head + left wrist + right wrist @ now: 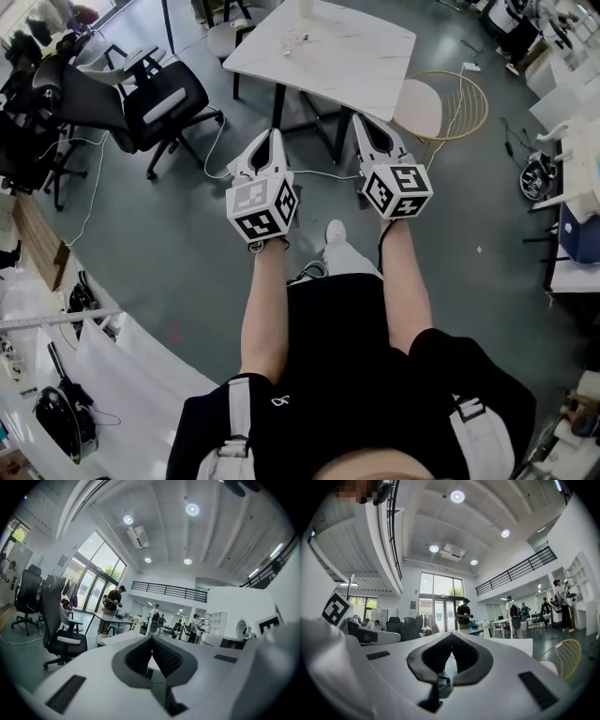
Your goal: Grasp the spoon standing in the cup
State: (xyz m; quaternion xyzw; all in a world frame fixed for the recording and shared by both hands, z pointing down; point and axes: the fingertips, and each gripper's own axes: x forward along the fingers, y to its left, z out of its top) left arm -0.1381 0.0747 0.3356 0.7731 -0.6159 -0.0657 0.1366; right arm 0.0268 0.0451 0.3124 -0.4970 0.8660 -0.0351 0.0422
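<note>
While the person stands on the grey floor (pixel 169 244), a white table (pixel 347 56) fills the upper centre of the head view. A black office chair (pixel 164 103) is at upper left and a round gold wire chair (pixel 441 103) at upper right. Below the table, mid-frame, the left claw (pixel 274 134) and right claw (pixel 361 118) point toward it, well short of its top. Each claw is pinched fully together with nothing between its dark pads (pixel 164 656). A small pale upright thing (pixel 305 7) at the table's far edge, top of frame, may be the cup; no spoon can be made out there.
</note>
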